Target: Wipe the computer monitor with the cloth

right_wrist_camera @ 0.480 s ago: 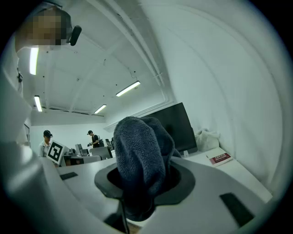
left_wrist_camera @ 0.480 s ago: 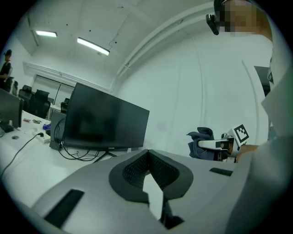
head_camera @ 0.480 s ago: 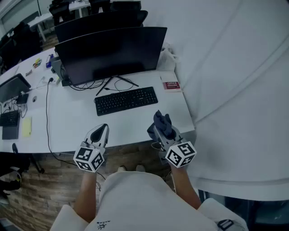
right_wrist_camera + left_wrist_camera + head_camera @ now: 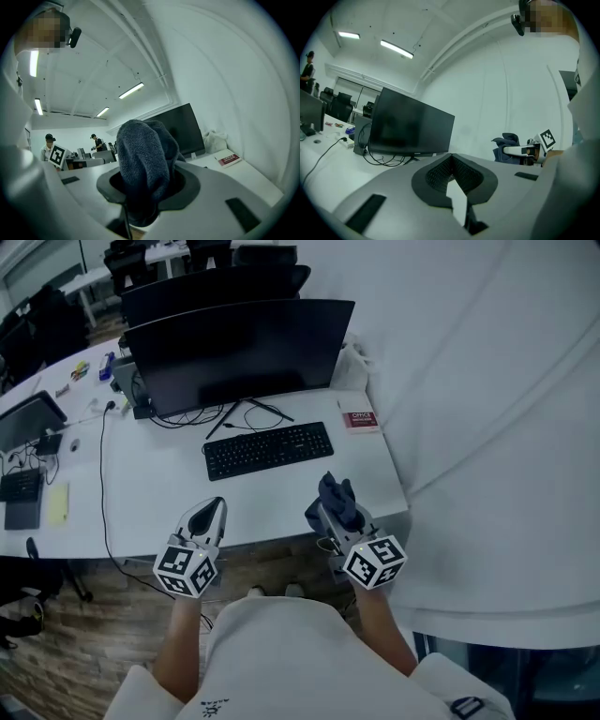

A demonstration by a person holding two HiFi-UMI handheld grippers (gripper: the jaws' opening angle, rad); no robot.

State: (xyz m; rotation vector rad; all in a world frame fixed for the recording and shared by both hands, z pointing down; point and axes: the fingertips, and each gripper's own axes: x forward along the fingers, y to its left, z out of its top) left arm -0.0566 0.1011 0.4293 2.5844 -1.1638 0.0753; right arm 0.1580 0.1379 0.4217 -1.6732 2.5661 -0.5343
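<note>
A wide dark monitor (image 4: 239, 352) stands at the back of the white desk (image 4: 159, 493), its screen off; it also shows in the left gripper view as the monitor (image 4: 412, 124) and in the right gripper view as the monitor (image 4: 180, 129). My right gripper (image 4: 330, 505) hovers over the desk's front right edge, shut on a bunched dark blue cloth (image 4: 336, 495), the cloth (image 4: 143, 164) bulging out of the jaws. My left gripper (image 4: 208, 515) is held at the front edge, shut and empty, its jaws (image 4: 452, 173) meeting at the tips.
A black keyboard (image 4: 268, 449) lies in front of the monitor, with cables (image 4: 202, 416) around the stand. A red booklet (image 4: 358, 419) lies at the desk's right end. A curved white wall (image 4: 469, 427) runs along the right. Other desks, screens and people stand at the left.
The view has shifted slightly, so the monitor and keyboard sit a little to the right. Both grippers hold the same pose.
</note>
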